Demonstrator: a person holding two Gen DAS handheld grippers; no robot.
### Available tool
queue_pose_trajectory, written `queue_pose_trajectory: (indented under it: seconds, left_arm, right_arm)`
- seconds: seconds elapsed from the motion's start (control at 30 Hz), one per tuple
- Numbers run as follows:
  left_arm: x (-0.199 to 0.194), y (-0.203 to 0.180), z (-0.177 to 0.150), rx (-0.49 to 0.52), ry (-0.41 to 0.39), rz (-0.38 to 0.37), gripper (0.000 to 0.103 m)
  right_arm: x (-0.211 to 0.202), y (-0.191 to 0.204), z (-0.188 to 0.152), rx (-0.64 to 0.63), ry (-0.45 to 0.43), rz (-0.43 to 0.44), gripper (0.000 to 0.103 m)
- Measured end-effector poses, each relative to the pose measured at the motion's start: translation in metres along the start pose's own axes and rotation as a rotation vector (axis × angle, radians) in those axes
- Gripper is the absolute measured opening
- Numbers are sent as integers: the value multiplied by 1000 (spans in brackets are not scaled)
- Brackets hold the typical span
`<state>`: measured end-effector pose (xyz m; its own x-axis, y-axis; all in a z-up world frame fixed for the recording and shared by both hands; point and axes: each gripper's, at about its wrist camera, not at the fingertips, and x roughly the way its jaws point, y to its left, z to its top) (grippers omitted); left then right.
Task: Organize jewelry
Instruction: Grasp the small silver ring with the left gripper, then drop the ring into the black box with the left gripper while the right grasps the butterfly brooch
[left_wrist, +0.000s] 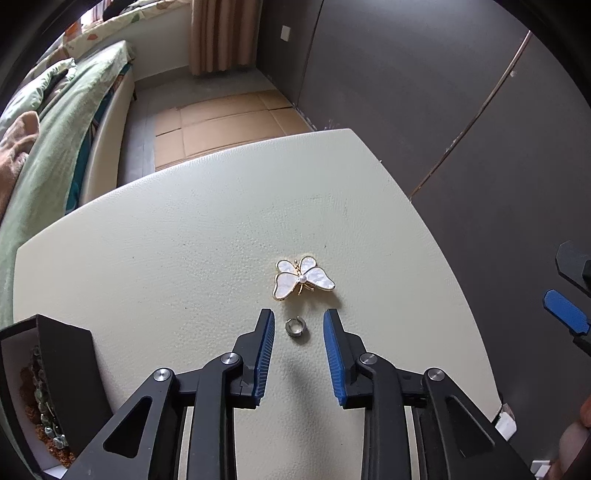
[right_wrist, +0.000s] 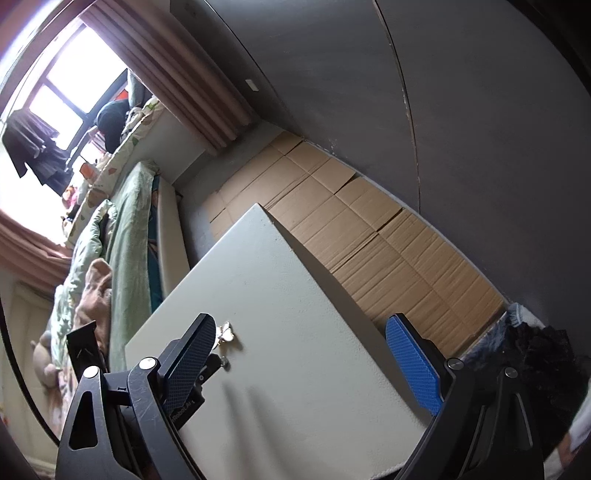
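A: Entry, left wrist view, nearest first. Left gripper (left_wrist: 299, 325), black frame with blue ribbed pads, jaws apart, nothing held. A small silver ring (left_wrist: 294, 328) lies flat on the table in the gap between the fingertips, touching neither pad.

B: And the box?

A: Open black jewelry box with a white lining (left_wrist: 48, 387) sits at the near left corner of the table. Beaded pieces, green and amber, lie inside; I cannot tell how many.

B: Next thing out?

A: Just beyond the ring, a butterfly brooch with white mother-of-pearl wings, gold rim and a pearl at its centre (left_wrist: 303, 277), flat on the pale cream textured tabletop (left_wrist: 177, 236). Near the ring, not touching it.

B: Right side?

A: Right gripper (right_wrist: 301, 328), same black and blue build, jaws wide apart, holding nothing. It hangs above the table's right part. In its own view the brooch (right_wrist: 226, 331) shows just beside the left finger. In the left wrist view its fingers appear at the right edge (left_wrist: 565, 314).

B: Background?

A: Flattened brown cardboard (left_wrist: 225, 122) on the floor past the table, a dark grey wall (left_wrist: 406, 74) on the right, a bed with green bedding (left_wrist: 66, 122) on the left, pink-brown curtains (left_wrist: 221, 33) farthest.
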<state>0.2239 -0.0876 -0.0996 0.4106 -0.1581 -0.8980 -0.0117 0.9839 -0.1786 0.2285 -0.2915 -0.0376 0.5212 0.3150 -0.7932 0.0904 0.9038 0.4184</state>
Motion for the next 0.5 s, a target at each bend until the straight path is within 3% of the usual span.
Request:
queue_pose_trajectory:
  seconds: [0.23, 0.33, 0.5]
  left_arm:
    - [12, -13, -8, 70, 25, 55, 27]
    - [12, -13, -7, 85, 1, 89, 13]
    - [8, 1, -5, 34, -3, 10, 13]
  right_arm:
    - [4, -5, 2, 23, 12, -11, 95]
    - [6, -2, 1, 18, 18, -3, 95]
    - [9, 6, -1, -18, 17, 1, 95]
